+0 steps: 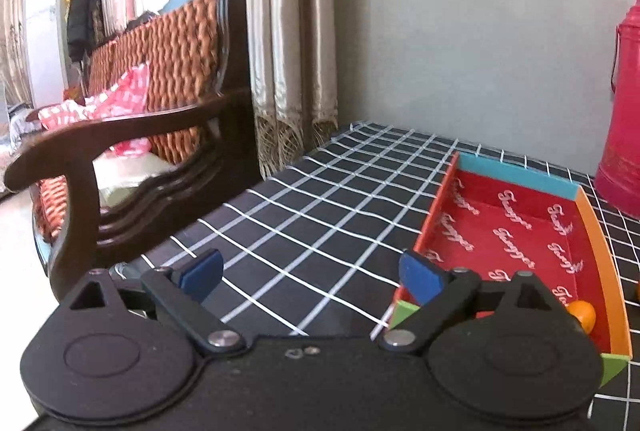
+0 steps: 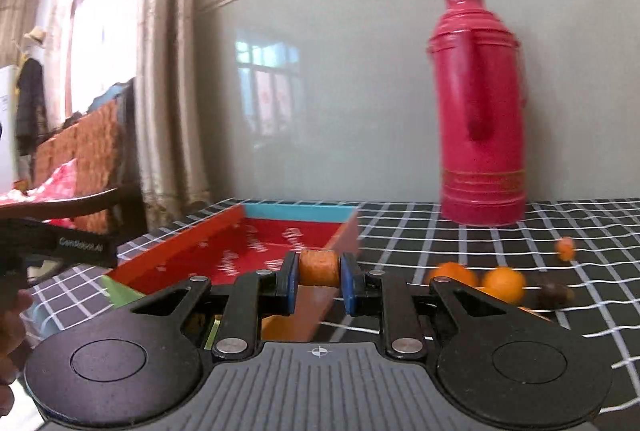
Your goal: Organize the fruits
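A red tray (image 1: 516,227) with coloured walls lies on the checked tablecloth; it also shows in the right wrist view (image 2: 240,251). One orange fruit (image 1: 582,313) sits in the tray's near right corner. My left gripper (image 1: 312,273) is open and empty, left of the tray. My right gripper (image 2: 319,277) is shut on a small orange fruit (image 2: 319,267), held above the tray's right wall. Two oranges (image 2: 504,283) and a dark round fruit (image 2: 554,293) lie on the cloth right of the tray. A smaller orange fruit (image 2: 565,248) lies farther back.
A tall red thermos (image 2: 480,111) stands at the back of the table against the grey wall; it also shows in the left wrist view (image 1: 624,103). A wooden armchair (image 1: 132,135) with a woven back stands left of the table, by the curtains (image 1: 288,31).
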### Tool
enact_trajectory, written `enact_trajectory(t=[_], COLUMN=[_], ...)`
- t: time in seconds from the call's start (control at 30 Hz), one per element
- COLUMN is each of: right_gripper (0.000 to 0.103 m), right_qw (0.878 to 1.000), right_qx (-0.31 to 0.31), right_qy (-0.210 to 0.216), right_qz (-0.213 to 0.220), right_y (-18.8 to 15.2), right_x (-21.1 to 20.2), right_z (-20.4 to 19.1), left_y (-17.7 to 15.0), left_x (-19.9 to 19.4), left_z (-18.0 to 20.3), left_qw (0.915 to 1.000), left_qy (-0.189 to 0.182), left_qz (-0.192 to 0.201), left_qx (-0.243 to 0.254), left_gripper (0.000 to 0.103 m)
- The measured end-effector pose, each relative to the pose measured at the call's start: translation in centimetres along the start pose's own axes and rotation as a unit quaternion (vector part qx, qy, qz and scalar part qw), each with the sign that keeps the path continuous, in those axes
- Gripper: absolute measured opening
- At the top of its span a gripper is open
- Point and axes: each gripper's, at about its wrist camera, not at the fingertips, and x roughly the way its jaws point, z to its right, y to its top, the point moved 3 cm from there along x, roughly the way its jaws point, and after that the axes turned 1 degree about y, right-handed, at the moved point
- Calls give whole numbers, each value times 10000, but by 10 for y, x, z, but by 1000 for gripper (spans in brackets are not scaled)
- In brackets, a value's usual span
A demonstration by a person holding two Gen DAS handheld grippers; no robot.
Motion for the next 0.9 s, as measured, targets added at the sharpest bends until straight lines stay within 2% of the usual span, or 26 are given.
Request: enact_trajectory(t=[0.17, 0.37, 0.53, 0.77, 0.8, 0.87, 0.9], right_gripper=[22, 22, 22, 23, 26, 53, 73], right_qw=[9990, 9965, 9967, 9992, 9995, 10000, 9998], right_qx=[-134, -341, -456, -108, -58, 45, 85], right_qy=[387, 614, 526, 330, 261, -3, -162], right_qz=[-170, -461, -408, -206, -150, -30, 44], right_y=[0, -6, -9, -2, 0, 4, 5], right_x=[19, 41, 41, 30, 26, 18, 14], right_z=[-27, -50, -55, -38, -33, -20, -13], left_y=[2, 2, 1, 5, 6, 8, 8], left_x=[11, 19, 19, 11, 10, 4, 1], left_z=[-19, -43, -49, -39, -35, -25, -19], left_qw=[9997, 9982, 9977, 9985, 9988, 9994, 9996], left_qy=[202, 424, 497, 448, 419, 337, 292], left_qz=[-125, -275, -308, -195, -152, -36, 30], left_qx=[-106, -324, -344, -245, -212, -114, -54], left_gripper=[89, 89, 89, 89, 89, 89, 89])
